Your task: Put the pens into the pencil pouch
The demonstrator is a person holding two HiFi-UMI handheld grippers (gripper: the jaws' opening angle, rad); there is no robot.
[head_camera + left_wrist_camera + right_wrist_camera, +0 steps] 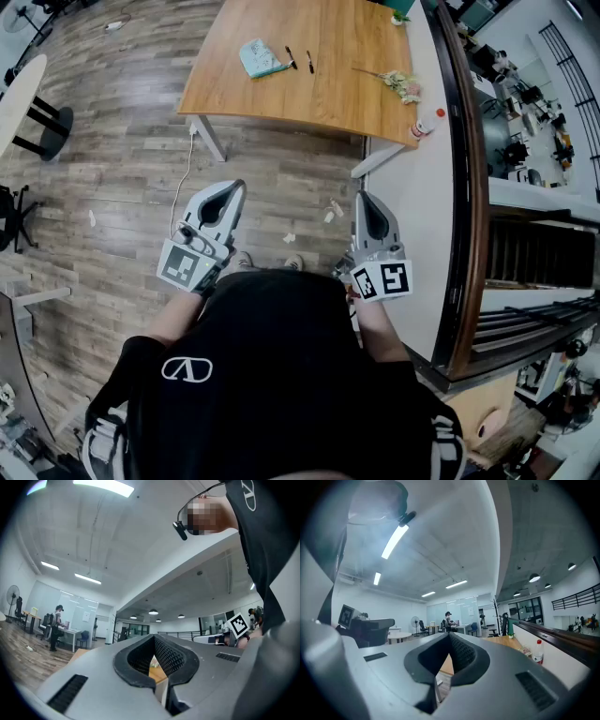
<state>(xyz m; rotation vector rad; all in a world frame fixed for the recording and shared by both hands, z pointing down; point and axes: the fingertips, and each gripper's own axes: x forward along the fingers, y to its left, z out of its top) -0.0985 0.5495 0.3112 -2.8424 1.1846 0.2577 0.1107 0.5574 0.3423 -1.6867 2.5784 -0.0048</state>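
Open-plan office, large and brightly lit.
Ahead of the fingers (464, 653) of the right gripper (449, 637) stand desks (459, 629), office chairs (474, 627), a pedestal fan (415, 620) and a person (449, 618) at work before glass partitions (464, 606), under long strip lights (396, 541). Right of those fingers runs a white ledge (560, 660) topped by a dark rail (553, 633). In the head view a wooden table (309, 75) stands on plank floor (112, 141), well ahead of the fingers.

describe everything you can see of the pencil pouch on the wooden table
The pencil pouch is a small, pale teal, soft-looking case. It lies flat and askew on the wooden table, towards the table's left end in the head view. Nothing rests on it. Two black pens lie just to its right, apart from it. It is too small here to tell whether it is open or zipped.
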